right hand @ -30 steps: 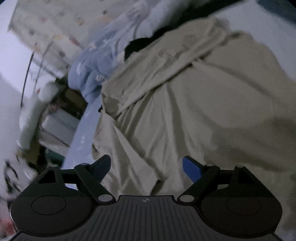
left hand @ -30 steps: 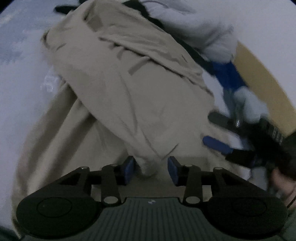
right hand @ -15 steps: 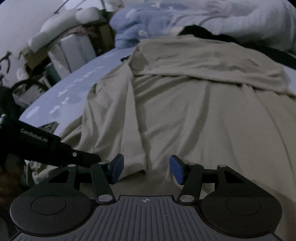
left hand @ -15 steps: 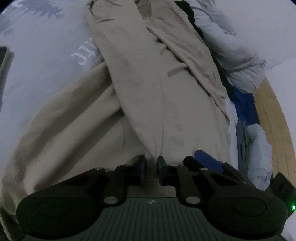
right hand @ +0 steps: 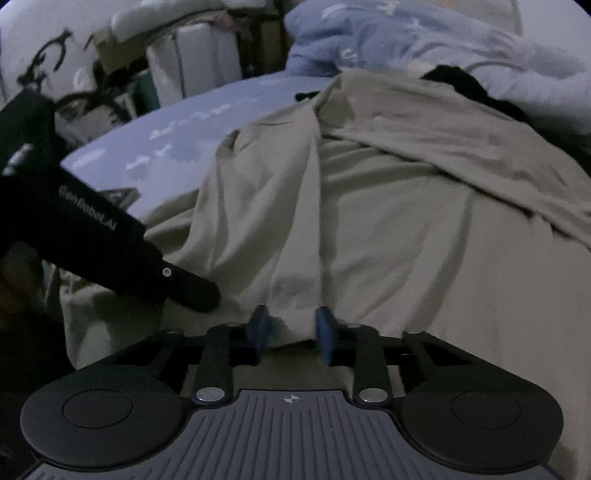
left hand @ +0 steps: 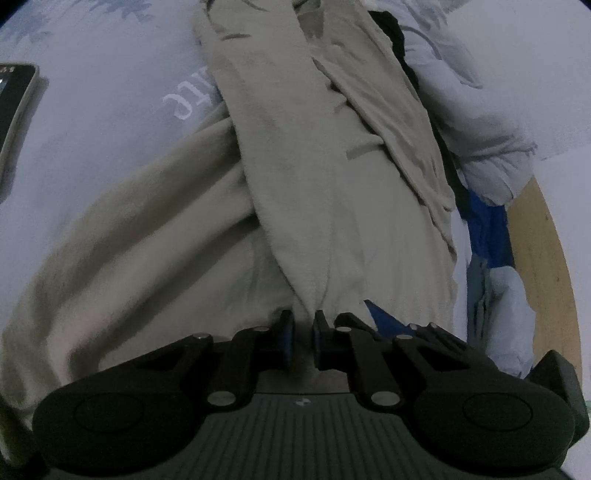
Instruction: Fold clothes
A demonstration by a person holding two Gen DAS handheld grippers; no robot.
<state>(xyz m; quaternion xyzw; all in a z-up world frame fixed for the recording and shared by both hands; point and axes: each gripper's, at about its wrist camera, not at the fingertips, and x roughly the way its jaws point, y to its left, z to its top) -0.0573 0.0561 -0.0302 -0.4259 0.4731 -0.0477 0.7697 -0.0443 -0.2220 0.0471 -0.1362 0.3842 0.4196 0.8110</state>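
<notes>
A beige garment [left hand: 303,155] lies rumpled along the bed, one layer folded over another. My left gripper [left hand: 303,328] is shut on the garment's near edge, with a ridge of cloth rising from between its pads. In the right wrist view the same garment [right hand: 406,229] stretches away from me. My right gripper [right hand: 291,326] has its blue pads drawn close on a fold of the near hem. The left gripper's black body [right hand: 110,240] reaches in from the left, its tip just beside mine. A blue fingertip [left hand: 380,317] of the right gripper shows right of the left one.
A phone [left hand: 14,122] lies on the pale blue printed sheet [left hand: 110,92] at far left. A pale padded jacket [left hand: 480,129], a black garment [left hand: 391,29] and a blue cloth [left hand: 487,229] border the right side by a wooden edge [left hand: 543,258]. A blue quilt [right hand: 369,40] and boxes [right hand: 192,62] stand behind.
The left gripper closed on the garment's edge and stayed put. The right gripper swung down to the hem beside the left one, and its fingers narrowed onto the cloth.
</notes>
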